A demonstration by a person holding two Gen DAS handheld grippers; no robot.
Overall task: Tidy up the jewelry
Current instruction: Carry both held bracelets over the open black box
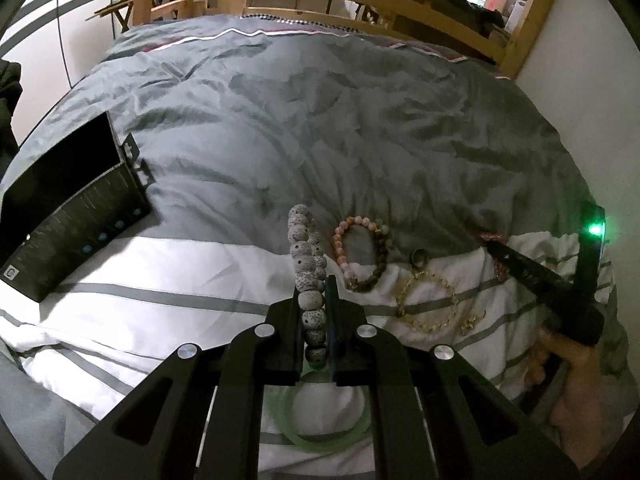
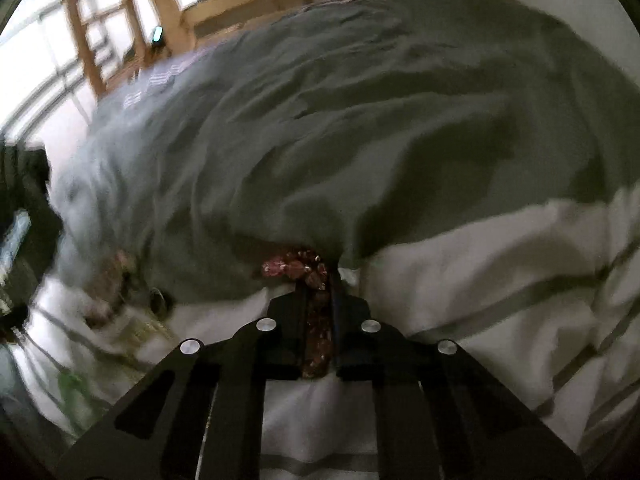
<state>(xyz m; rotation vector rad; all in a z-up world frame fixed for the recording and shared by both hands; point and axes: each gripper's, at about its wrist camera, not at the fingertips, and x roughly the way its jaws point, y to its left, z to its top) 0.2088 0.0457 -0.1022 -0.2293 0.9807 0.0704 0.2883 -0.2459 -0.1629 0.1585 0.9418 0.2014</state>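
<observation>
My left gripper [image 1: 315, 286] is shut on a strand of large speckled white beads [image 1: 306, 248] that sticks out ahead of the fingers. Just right of it on the duvet lie a pink and olive bead bracelet [image 1: 362, 254], a small ring [image 1: 420, 258] and a yellow bead bracelet [image 1: 430, 300]. A pale green bangle [image 1: 320, 434] lies under the left gripper. My right gripper [image 2: 319, 280] is shut on a dark red bead bracelet [image 2: 298, 266], low over the bedding; in the left wrist view it shows as a dark bar at the right [image 1: 536, 276].
A grey and white striped duvet [image 1: 320, 120] covers the bed. A black box [image 1: 76, 208] lies at the left. A wooden bed frame [image 1: 360, 4] stands at the far end, with a white wall on the right. A hand [image 1: 580, 392] holds the right gripper.
</observation>
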